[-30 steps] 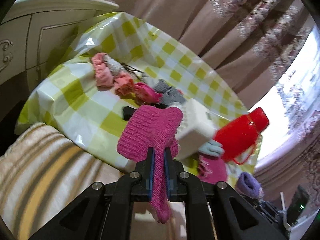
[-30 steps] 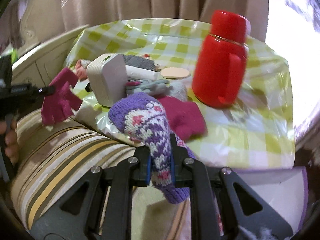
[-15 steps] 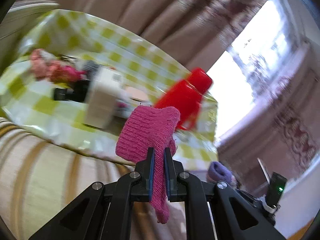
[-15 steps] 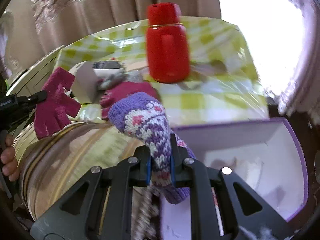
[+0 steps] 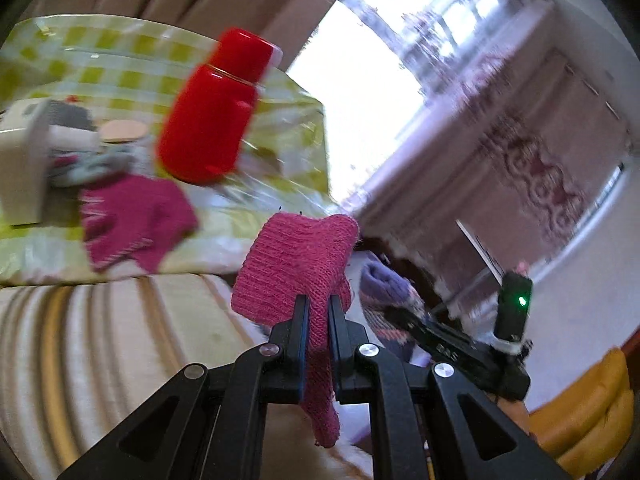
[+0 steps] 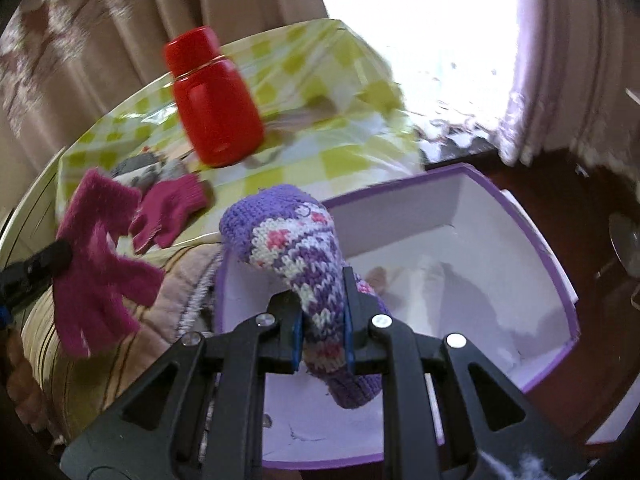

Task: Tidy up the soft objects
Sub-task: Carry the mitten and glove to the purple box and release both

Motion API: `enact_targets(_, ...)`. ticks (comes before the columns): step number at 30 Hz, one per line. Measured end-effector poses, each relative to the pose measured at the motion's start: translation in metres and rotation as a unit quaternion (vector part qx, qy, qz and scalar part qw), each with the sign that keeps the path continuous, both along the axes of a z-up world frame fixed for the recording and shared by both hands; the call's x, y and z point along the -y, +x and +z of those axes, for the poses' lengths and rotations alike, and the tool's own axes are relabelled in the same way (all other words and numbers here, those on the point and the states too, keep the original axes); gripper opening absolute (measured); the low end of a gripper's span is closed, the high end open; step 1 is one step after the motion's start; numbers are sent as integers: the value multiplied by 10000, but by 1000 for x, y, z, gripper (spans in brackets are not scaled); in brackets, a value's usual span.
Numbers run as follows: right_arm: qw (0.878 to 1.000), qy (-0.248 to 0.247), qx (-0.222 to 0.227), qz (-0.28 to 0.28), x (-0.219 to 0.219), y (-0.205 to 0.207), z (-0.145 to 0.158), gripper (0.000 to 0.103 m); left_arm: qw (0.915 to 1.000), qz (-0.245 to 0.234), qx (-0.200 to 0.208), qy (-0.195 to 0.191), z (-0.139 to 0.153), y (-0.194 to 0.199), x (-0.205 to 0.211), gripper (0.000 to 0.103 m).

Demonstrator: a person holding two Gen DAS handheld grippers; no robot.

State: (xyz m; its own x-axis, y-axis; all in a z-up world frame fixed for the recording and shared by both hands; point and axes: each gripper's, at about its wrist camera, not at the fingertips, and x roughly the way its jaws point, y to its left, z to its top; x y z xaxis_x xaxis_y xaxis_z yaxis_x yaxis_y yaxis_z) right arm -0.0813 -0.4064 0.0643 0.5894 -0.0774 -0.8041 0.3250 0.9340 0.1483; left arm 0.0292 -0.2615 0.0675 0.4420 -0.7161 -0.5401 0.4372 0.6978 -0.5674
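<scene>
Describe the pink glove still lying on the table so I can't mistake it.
Find the red flask on the checked tablecloth. Just in front of it lies a flat magenta glove. Unlike the other pink glove, no gripper holds it.

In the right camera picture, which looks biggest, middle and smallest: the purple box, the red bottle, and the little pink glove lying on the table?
1. Purple box, clearly biggest, though nearest the camera.
2. Red bottle.
3. Pink glove on the table, smallest.

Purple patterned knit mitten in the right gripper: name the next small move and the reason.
Probably let the jaws finish opening. The purple patterned knit mitten in the right gripper hangs over the white-lined purple box, whose floor is nearly bare, so it should drop inside.
</scene>
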Motion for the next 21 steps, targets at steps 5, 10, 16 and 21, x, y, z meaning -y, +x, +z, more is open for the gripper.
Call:
enact_targets(5, 9986, 75, -140, -495, 23, -8, -7, 23, 9977, -667, -117, 36, -4, -12, 36, 18)
enact_targets(10, 9952, 337, -147, -905, 43, -14, -15, 65, 9967, -804, -135, 34, -7, -19, 36, 53)
enact_targets(16, 9931, 459, -146, -1070, 49, -15, -16, 68, 9979, -636, -75, 105, -7, -15, 23, 54)
enact_targets(21, 9940, 539, -183, -932, 42, -13, -17, 68, 9997, -191, -97, 110, -9, -7, -9, 54)
